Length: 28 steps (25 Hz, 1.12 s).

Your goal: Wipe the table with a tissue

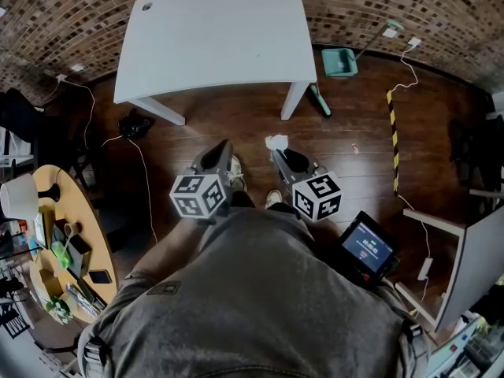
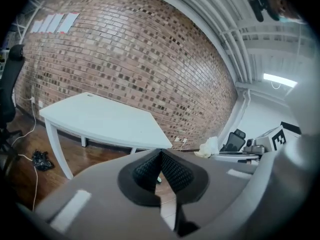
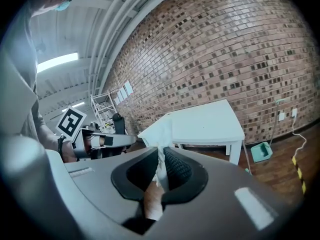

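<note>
Close in front of the person's body, both tools are held low over the dark wooden floor, side by side and pointing forward. The right tongs are clamped on a white crumpled paper tissue. A twisted strip of it runs down between the ribbed pads, and the loose bulk stands out past the tips, hanging in the air and touching nothing else. The left tongs are pressed together with nothing between them, just beside the right pair and level with it.

Ahead of both lies the pale grey-white desk with a curved front edge, well apart from the tips, with a band of bare floor between. Its long axis runs from left to right across the person's line of sight, and its near edge faces the tongs. The tissue points toward the right half of that edge, roughly in line with the white front right leg, so by my reading the right hand is the one placed to do the wiping. It has to travel forward and up to bring the tissue flat onto the top. No wiping has begun, as tissue and desk do not touch.

Beyond the desk's right corner, a teal plastic dustpan sits by the brick wall.
</note>
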Motion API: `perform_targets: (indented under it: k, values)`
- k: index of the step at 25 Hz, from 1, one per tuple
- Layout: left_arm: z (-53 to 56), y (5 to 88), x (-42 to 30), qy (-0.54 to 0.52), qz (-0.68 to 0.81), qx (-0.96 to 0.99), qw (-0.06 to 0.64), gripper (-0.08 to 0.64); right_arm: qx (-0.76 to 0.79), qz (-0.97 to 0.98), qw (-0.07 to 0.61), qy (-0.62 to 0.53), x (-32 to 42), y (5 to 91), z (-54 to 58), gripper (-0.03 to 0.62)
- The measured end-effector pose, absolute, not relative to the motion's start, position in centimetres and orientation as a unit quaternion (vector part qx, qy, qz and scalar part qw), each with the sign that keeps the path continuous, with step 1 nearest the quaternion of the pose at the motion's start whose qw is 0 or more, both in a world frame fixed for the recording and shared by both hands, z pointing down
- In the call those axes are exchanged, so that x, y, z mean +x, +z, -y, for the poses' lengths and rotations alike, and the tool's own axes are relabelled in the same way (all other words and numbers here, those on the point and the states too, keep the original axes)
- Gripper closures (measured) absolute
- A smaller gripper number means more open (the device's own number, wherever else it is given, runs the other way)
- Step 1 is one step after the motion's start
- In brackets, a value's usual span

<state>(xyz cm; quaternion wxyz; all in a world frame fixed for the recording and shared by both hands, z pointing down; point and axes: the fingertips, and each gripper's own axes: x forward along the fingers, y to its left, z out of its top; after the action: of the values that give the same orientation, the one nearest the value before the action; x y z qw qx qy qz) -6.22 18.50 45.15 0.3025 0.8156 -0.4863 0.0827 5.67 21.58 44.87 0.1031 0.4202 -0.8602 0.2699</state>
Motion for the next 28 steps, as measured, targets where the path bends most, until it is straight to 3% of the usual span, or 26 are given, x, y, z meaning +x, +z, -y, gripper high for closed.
perform_targets:
  k: [28]
  values:
    - [-1.0, 45.5, -12.7, 0.093, 0.401, 0.854, 0.319, 0.558, 0.507, 0.809, 0.127, 0.270, 0.1, 45.2, -4.9, 0.548]
